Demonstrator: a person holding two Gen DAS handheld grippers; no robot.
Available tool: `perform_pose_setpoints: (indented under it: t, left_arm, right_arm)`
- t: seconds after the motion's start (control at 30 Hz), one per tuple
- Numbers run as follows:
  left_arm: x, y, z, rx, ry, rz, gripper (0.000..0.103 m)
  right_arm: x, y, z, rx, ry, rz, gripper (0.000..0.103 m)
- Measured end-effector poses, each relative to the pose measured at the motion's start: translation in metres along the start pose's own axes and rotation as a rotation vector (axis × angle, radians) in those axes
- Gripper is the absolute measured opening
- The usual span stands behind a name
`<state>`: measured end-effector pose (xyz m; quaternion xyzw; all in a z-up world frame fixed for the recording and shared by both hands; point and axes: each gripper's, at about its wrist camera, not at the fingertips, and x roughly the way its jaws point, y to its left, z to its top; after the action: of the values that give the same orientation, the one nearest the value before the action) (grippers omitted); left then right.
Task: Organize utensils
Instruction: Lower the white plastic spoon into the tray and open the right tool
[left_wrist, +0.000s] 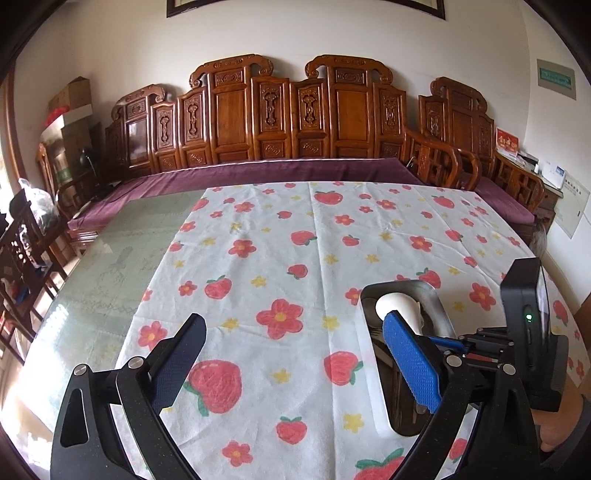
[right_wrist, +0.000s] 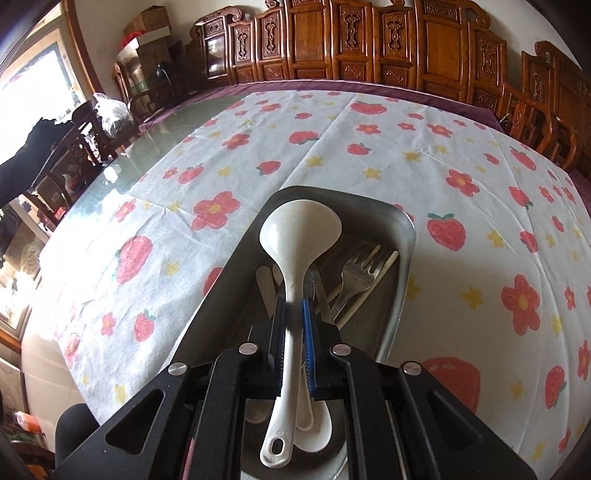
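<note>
A steel tray (right_wrist: 400, 291) lies on the flowered tablecloth and holds a fork (right_wrist: 356, 280), chopsticks (right_wrist: 369, 291) and other utensils. My right gripper (right_wrist: 294, 317) is shut on the handle of a white ladle (right_wrist: 301, 229), holding it over the tray with the bowl pointing away. In the left wrist view the tray (left_wrist: 428, 291) and the ladle bowl (left_wrist: 397, 304) show at the right, partly behind my own finger. My left gripper (left_wrist: 295, 365) is open and empty over the cloth, left of the tray.
The strawberry-and-flower cloth (left_wrist: 295, 258) covers most of a glass-topped table (left_wrist: 122, 258). A carved wooden bench with a purple cushion (left_wrist: 277, 166) runs along the far side. Chairs and boxes (left_wrist: 55, 147) stand at the left.
</note>
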<state>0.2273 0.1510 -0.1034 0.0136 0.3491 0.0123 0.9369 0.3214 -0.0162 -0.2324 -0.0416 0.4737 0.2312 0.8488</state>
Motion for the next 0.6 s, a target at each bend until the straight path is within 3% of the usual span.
perform_pose_setpoints:
  t: [0.13,0.23,0.6]
  left_arm:
    - [0.007,0.000,-0.004,-0.008,0.013,-0.009,0.093]
    - [0.012,-0.003,-0.007,-0.002,0.024,-0.013,0.093]
    - [0.010,-0.015,-0.012,0.002,0.034,-0.023,0.093]
  right_arm:
    - [0.013,-0.003,0.002,0.022,0.014,-0.029,0.011]
    - [0.016,-0.006,-0.001,0.047,0.019,-0.002,0.011]
    - [-0.015,-0.010,-0.012,0.009,-0.049,0.021,0.011]
